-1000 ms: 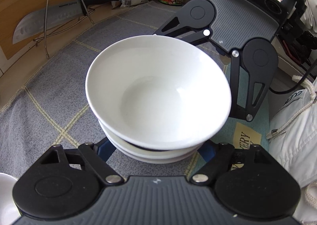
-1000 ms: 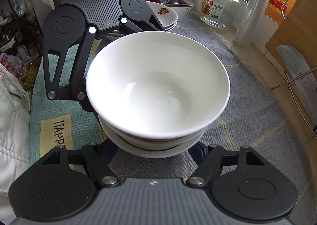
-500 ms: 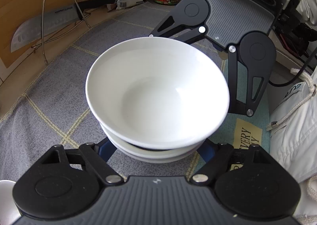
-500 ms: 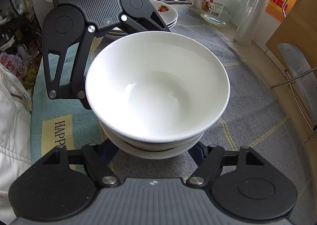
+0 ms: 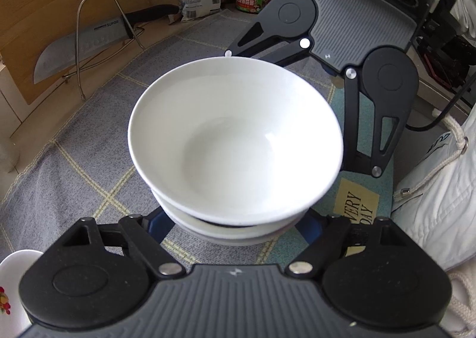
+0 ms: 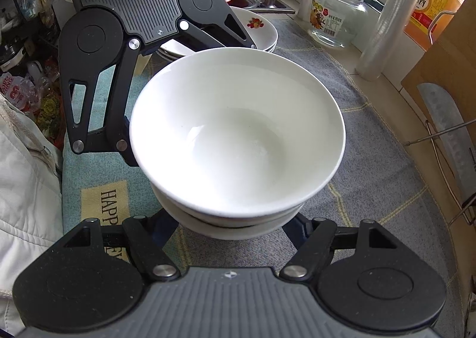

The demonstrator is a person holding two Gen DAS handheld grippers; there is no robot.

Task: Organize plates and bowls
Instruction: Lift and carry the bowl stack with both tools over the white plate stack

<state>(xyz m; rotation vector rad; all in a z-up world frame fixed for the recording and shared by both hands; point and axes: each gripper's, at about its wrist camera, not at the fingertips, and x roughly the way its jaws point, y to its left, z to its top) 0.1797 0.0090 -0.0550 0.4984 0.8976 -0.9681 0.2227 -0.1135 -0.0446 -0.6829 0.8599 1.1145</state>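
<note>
Left gripper [image 5: 235, 229]: fingers spread wide either side of the bowl stack [image 5: 235, 141], low on its wall; tips hidden beneath the bowls, so contact cannot be told. Right gripper [image 6: 232, 226]: same posture from the opposite side, fingertips likewise hidden. Each gripper faces the other across the stack. Stack is white bowls nested, the top one empty, over a grey checked cloth [image 5: 74, 177]. Beyond the left gripper, stacked plates [image 6: 261, 31] with a fruit motif. Knife [image 5: 89, 40] on a wire rack against a wooden board. Glass jar [image 6: 336, 16] by the window.
</note>
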